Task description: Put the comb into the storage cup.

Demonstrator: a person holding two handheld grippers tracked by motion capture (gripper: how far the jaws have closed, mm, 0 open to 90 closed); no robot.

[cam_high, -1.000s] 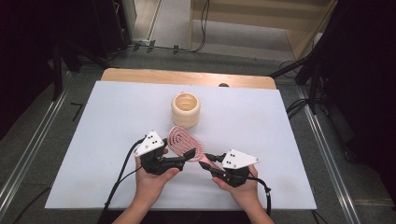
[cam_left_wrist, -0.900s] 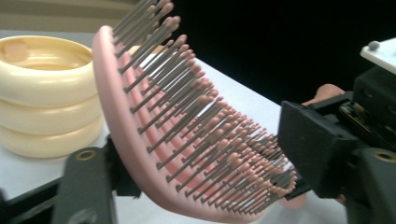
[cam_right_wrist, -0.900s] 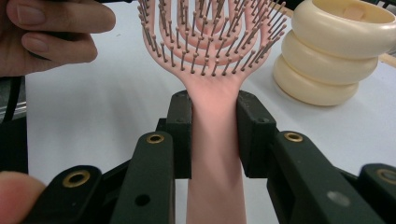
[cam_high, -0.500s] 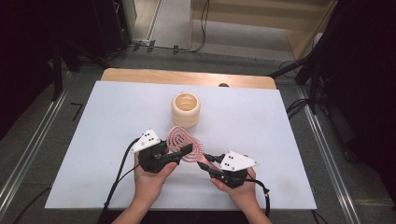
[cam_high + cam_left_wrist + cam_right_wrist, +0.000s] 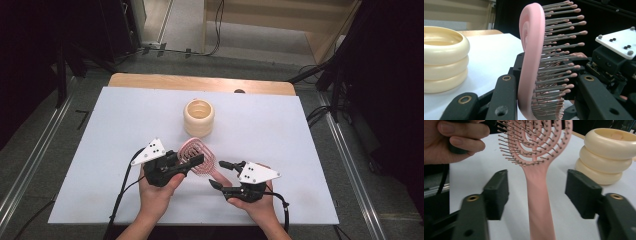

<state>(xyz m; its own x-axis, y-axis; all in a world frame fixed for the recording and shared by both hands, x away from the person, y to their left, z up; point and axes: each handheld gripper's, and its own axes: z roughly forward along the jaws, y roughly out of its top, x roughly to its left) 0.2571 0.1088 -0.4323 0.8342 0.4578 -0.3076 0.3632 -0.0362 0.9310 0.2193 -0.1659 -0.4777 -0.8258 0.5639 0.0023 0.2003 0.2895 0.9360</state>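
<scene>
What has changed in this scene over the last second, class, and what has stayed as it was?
The left gripper has just closed its jaws on the head of the pink hairbrush, taking hold of it. The right gripper has just opened its jaws and let go of the brush handle, which now lies between them untouched. The cream ringed cup and the white table stayed as they were.

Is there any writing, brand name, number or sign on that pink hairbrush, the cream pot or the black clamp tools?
No readable text on the pink plastic hairbrush, the cream ribbed pot or the black grippers, left and right.
A small dark floor mark left of the table: too small to read.
</scene>
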